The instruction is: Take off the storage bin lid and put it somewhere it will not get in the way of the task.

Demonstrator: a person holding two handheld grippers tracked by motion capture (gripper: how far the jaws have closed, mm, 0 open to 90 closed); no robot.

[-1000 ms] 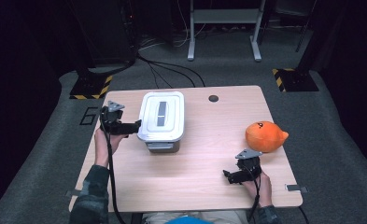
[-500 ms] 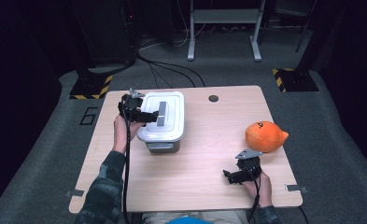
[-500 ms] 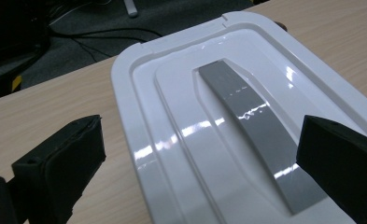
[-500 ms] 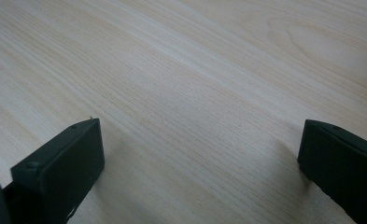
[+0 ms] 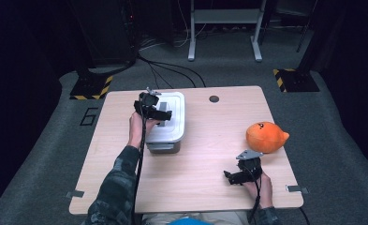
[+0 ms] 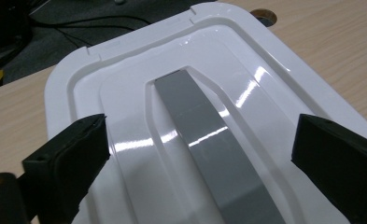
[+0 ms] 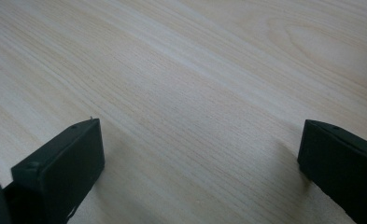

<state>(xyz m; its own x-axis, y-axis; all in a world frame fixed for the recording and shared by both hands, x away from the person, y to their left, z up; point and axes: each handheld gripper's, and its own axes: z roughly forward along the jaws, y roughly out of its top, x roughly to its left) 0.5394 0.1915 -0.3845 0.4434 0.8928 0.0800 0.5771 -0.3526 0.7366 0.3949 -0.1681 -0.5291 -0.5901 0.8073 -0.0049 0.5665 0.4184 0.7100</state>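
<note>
I have the left claw (image 5: 165,115) hovering over the white glossy plastic lid (image 6: 125,93) of the grey rectangular storage box (image 5: 165,138), which stands on the left half of the light wooden table (image 5: 191,187). Its jaws are spread wide, one on either side of the flat grey handle strip (image 6: 209,140) that runs along the lid's sunken middle, and they touch nothing yet.

I judge the lid to be light, stiff and slick: the shine says smooth hard plastic, so a pinch on the broad top would slide off. The grey strip looks like the best hold, taken across its narrow width, near the middle so the lid lifts level. The rim may be snapped onto the box, so I expect some resistance.

My right claw (image 5: 240,176) rests released on the table near its front edge, jaws apart over bare wood, near the orange round plush toy (image 5: 265,137).
</note>
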